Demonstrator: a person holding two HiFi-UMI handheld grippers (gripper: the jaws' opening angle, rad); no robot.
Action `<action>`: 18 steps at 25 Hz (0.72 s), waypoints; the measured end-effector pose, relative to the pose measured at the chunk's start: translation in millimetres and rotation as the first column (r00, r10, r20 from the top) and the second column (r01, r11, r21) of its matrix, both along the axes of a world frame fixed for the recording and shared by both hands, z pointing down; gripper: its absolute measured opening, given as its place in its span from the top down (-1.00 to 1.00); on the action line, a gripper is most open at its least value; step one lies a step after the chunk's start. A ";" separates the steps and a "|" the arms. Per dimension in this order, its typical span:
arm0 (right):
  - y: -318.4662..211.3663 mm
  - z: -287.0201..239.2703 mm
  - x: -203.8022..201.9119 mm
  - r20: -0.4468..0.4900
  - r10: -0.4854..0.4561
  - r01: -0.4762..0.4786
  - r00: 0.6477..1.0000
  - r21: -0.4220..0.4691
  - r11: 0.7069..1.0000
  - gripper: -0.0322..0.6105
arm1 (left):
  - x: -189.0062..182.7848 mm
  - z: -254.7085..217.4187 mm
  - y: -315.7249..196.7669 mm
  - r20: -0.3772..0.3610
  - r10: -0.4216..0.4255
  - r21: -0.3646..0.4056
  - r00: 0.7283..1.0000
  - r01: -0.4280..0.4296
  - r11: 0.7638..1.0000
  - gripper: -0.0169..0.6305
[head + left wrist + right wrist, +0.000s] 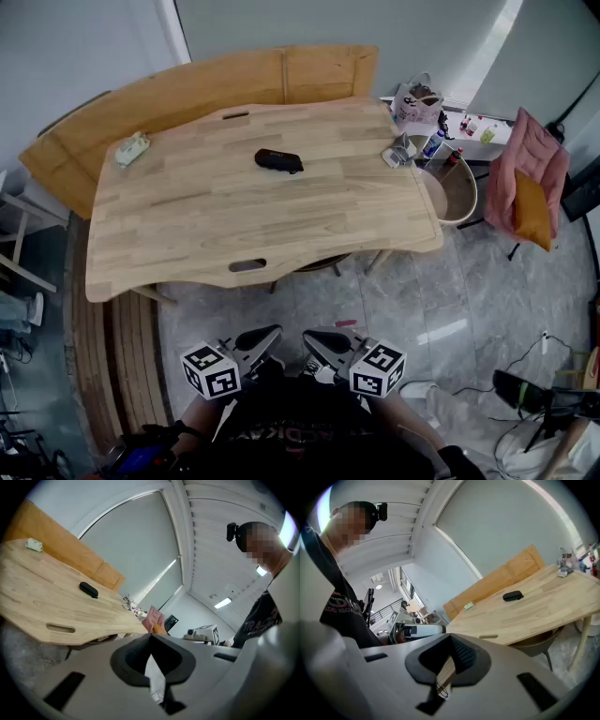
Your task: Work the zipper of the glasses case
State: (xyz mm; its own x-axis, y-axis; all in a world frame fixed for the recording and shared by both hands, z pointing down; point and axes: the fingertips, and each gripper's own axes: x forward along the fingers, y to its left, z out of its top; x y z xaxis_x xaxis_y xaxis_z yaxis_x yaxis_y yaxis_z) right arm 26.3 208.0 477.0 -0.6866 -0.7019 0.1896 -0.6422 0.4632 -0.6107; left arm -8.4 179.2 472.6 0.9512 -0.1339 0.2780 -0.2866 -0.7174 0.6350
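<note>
The black glasses case (pixel 278 161) lies on the wooden table (pixel 187 225), a little beyond its middle. It also shows as a small dark shape in the left gripper view (pixel 88 589) and in the right gripper view (pixel 513 596). My left gripper (pixel 270 336) and right gripper (pixel 315 339) are held low, close to the person's body, well short of the table's near edge. Their tips point toward each other. The jaws of both are shut with nothing held between them, as the left gripper (pixel 151 638) and the right gripper (pixel 451 638) show in their own views.
A pale green packet (pixel 132 148) lies at the table's far left. Crumpled wrapping (pixel 401 152) and a bag (pixel 417 103) sit at the far right corner. A wooden bench (pixel 197 89) runs behind the table. A round tub (pixel 452 192) and a pink chair (pixel 530 178) stand to the right.
</note>
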 end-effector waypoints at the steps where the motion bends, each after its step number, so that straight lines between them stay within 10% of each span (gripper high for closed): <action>1: 0.6 0.3 0.1 -0.001 0.000 0.000 1.000 -0.001 1.000 0.86 | 0.4 0.1 0.4 -0.001 0.001 -0.002 1.000 -0.001 1.000 0.94; 18: -7.5 -5.0 4.5 0.027 -0.008 0.007 1.000 0.018 1.000 0.86 | 4.4 2.4 -3.9 -0.009 -0.014 -0.017 1.000 0.014 1.000 0.94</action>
State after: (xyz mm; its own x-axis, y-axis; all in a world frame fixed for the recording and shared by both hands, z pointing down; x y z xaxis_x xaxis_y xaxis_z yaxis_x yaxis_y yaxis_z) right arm 30.8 200.5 472.0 -0.6963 -0.6999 0.1590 -0.6225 0.4786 -0.6193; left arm -3.9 175.3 475.0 0.9516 -0.1428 0.2721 -0.2912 -0.7021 0.6499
